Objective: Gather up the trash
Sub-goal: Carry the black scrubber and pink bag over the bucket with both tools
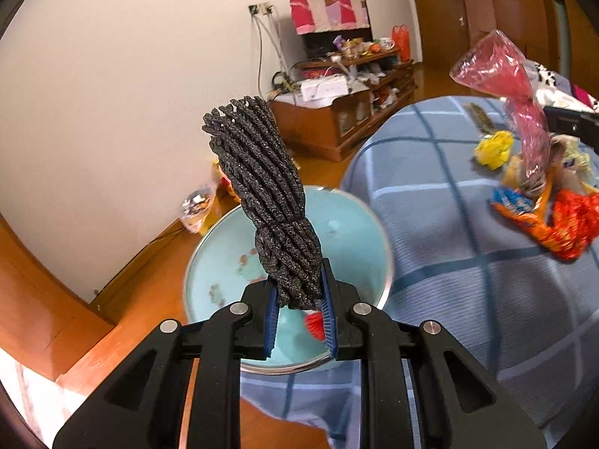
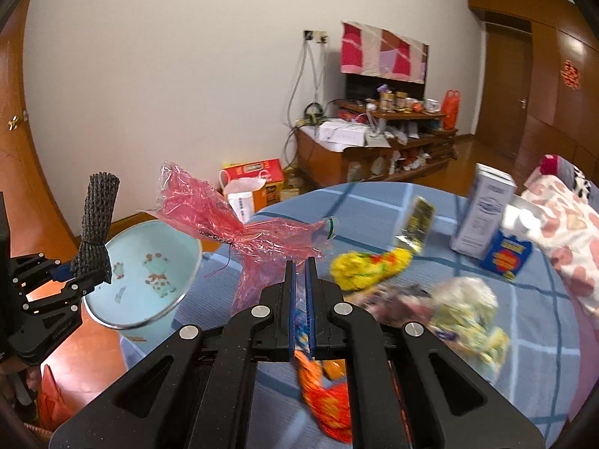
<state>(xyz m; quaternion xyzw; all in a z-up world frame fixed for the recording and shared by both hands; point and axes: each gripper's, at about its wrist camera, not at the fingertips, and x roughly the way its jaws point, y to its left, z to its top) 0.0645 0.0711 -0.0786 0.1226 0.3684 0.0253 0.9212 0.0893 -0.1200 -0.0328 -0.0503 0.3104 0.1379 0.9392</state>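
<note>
My left gripper (image 1: 299, 299) is shut on a black foam net sleeve (image 1: 262, 194) and holds it upright above a light blue bin (image 1: 217, 262). The same sleeve (image 2: 98, 220) and left gripper (image 2: 80, 275) show over the bin (image 2: 149, 262) in the right wrist view. My right gripper (image 2: 300, 265) is shut on a pink plastic bag (image 2: 232, 224), lifted above the blue checked table (image 2: 374, 198). The pink bag also shows in the left wrist view (image 1: 520, 112). Wrappers lie on the table: yellow (image 2: 363, 267), orange (image 2: 329, 400), pale crumpled (image 2: 464, 310).
A white carton (image 2: 483, 213) and a blue box (image 2: 505, 254) stand at the table's far right. A wooden TV cabinet (image 2: 374, 149) stands against the wall. An orange box (image 2: 258, 179) and a bag sit on the wooden floor behind the bin.
</note>
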